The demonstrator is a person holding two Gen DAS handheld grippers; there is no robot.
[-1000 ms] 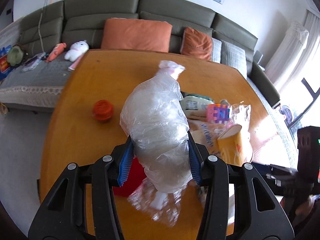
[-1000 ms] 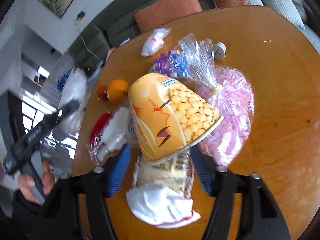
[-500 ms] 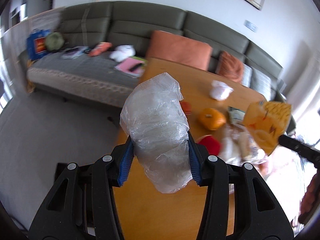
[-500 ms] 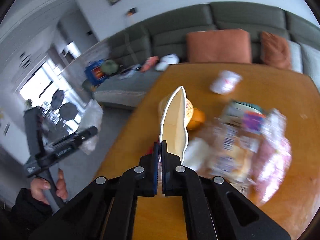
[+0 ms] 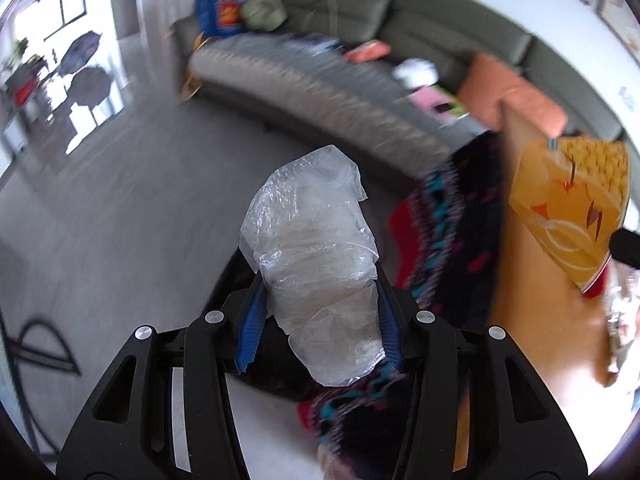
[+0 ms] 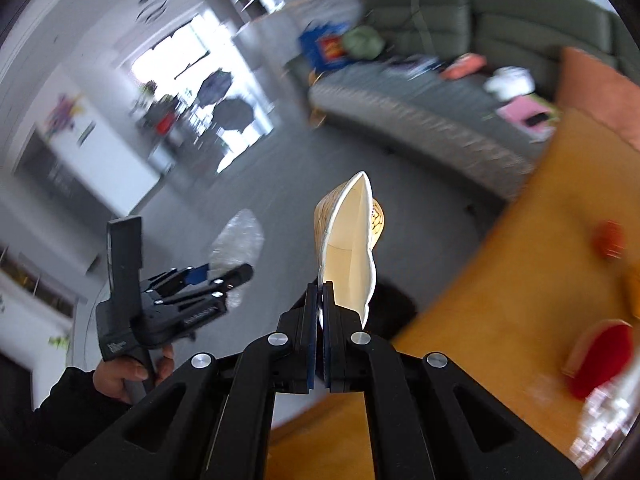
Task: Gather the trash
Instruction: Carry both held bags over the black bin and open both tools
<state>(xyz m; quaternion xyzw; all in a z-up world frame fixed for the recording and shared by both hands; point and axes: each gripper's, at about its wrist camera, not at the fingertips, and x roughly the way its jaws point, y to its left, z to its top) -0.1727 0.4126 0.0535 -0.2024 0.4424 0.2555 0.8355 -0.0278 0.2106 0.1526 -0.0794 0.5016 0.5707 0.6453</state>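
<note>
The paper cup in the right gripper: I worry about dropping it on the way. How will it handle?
The paper cup looks soft: its rim is pinched nearly flat. It probably weighs little, since the right gripper holds it by one edge. That thin edge grip might slip if swung.

Clear plastic bag (image 5: 316, 276): thin, crinkled, glossy film. Paper cup (image 6: 352, 252): printed yellow outside, plain matt cream inside, crushed flat. Tabletop (image 6: 520, 280): smooth orange-toned wood; sofa (image 5: 320, 76) seat in grey woven cloth, matt.
</note>
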